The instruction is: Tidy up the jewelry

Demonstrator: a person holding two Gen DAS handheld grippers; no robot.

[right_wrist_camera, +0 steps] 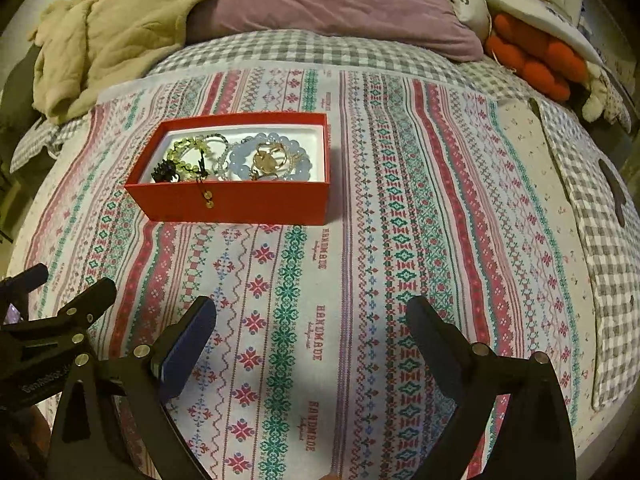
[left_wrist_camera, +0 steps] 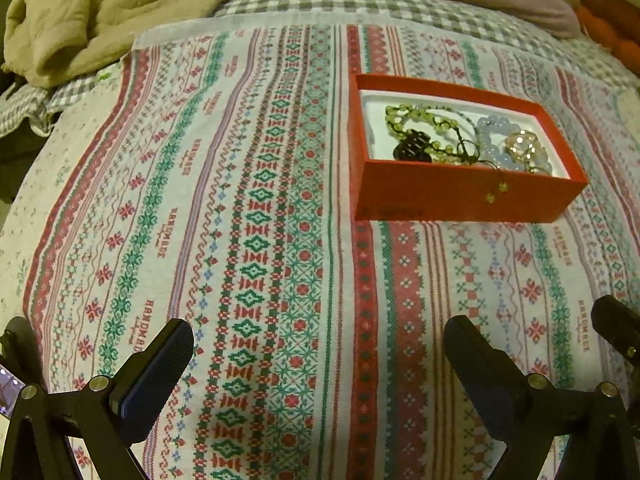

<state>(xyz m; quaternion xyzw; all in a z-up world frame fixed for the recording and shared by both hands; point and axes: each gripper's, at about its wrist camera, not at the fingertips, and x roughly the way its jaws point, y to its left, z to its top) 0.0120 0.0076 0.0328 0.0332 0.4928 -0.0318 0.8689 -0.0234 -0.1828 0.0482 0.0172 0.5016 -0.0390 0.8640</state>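
Observation:
A red box [left_wrist_camera: 460, 196] with a white lining sits on the patterned cloth [left_wrist_camera: 260, 200]; it also shows in the right wrist view [right_wrist_camera: 240, 204]. Inside lie a green bead bracelet [left_wrist_camera: 416, 118], a pale blue bead bracelet [left_wrist_camera: 494, 132], a gold piece [right_wrist_camera: 268, 160] and a dark pendant [left_wrist_camera: 412, 150]. A cord with green beads [left_wrist_camera: 496, 192] hangs over the box's front wall. My left gripper [left_wrist_camera: 320, 340] is open and empty, short of the box and to its left. My right gripper [right_wrist_camera: 312, 320] is open and empty, in front of the box and to its right.
A beige blanket [right_wrist_camera: 112, 32] is heaped at the back left, a purple pillow [right_wrist_camera: 340, 4] at the back centre, an orange plush [right_wrist_camera: 536, 60] at the back right. Grey checked bedding [right_wrist_camera: 612, 248] borders the cloth on the right.

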